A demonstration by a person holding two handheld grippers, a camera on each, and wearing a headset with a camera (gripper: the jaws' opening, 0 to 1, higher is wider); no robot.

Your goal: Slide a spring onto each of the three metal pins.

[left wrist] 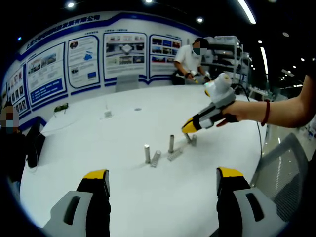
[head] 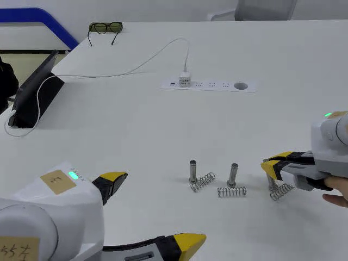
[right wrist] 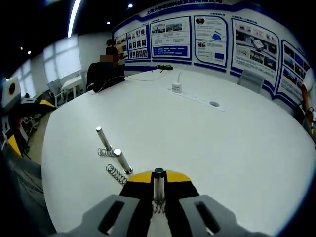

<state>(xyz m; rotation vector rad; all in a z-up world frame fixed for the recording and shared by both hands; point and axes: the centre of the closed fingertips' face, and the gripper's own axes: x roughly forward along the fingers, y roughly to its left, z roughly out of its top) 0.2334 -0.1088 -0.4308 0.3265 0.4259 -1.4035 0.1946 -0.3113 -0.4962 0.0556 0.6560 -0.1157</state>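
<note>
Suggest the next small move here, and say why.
Probably bring the open left claw across to the spring lying beside the right pin and pick it up. The right claw looks closed on that pin, apparently steadying it, and all three springs lie on the table, none on a pin.

surface (head: 136,125): plain white, as we see it.
pins (head: 192,170): dull silver-grey.
gripped pin (right wrist: 158,182): the same grey.
springs (head: 231,191): bright silver coils.
left gripper (head: 153,208): white-grey body, green light, tan label; fingers (head: 111,182) black with yellow tips.
right gripper (head: 271,165): we find the same white, black and yellow.
power strip (head: 209,85): white, with a white cable (head: 188,58).
glasses (head: 105,28): beyond the power strip, dark frame, yellow-green lenses.
posters (left wrist: 118,54): blue and white.
</note>
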